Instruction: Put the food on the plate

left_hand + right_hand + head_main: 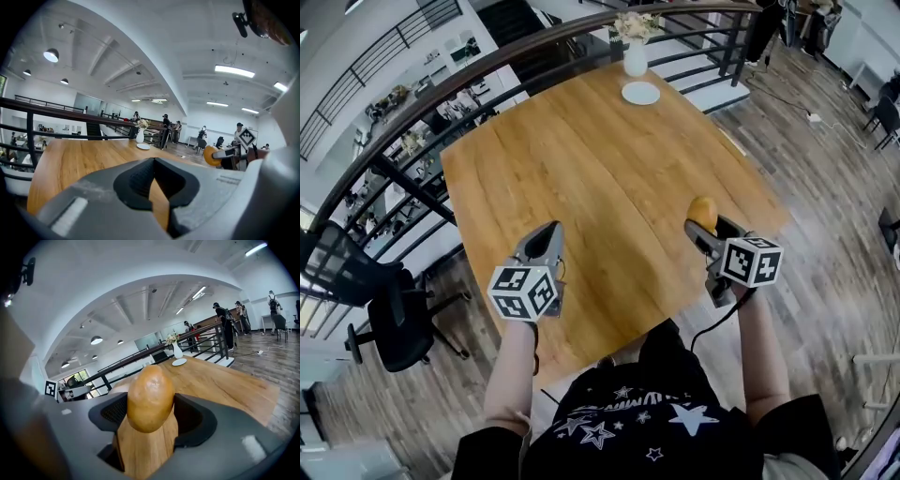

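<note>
A golden-brown oval food item (702,212), like a bread roll, sits between the jaws of my right gripper (705,228), which is shut on it above the table's near right edge. In the right gripper view the food (150,399) fills the gap between the jaws. The white plate (640,93) lies at the far end of the wooden table (581,159), well beyond both grippers. My left gripper (547,236) hovers over the near left part of the table, shut, with nothing in it; only a thin sliver of wood shows between its jaws in the left gripper view.
A white vase (635,58) with flowers stands just behind the plate. A dark railing (441,94) curves round the table's far and left sides. A black office chair (394,319) is on the floor at the left. People stand far off.
</note>
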`<state>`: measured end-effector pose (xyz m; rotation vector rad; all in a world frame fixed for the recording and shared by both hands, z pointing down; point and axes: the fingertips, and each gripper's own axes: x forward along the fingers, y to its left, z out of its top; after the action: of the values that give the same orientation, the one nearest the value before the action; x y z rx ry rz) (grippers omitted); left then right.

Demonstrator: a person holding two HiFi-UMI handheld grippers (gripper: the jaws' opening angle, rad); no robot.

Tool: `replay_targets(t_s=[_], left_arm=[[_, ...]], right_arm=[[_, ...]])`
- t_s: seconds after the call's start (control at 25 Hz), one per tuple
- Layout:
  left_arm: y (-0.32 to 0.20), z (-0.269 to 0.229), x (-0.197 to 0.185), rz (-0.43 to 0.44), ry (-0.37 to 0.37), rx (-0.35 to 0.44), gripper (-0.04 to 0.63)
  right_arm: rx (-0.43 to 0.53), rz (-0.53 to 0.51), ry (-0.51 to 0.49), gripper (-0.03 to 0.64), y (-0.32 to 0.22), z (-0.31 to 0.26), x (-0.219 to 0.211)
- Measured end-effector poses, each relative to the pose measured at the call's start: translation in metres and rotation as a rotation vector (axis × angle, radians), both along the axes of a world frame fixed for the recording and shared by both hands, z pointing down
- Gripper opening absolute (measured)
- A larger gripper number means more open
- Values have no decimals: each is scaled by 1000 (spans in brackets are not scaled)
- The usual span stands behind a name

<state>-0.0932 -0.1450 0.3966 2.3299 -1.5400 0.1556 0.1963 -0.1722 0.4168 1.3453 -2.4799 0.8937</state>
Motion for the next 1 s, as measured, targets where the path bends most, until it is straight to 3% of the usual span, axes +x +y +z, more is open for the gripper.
replay_targets(t_s=[0.32, 0.72, 1.0], left_arm=[[-86, -4, 18, -52, -43, -22, 2], [-152, -15, 40, -91, -9, 9, 2], [-216, 1, 52, -124, -33, -56, 2]], right_arm=[[-7, -77, -16, 313, -106, -5, 3], [-23, -132, -18, 313, -180, 15, 11], [-64, -178, 26, 313, -267, 38, 19]])
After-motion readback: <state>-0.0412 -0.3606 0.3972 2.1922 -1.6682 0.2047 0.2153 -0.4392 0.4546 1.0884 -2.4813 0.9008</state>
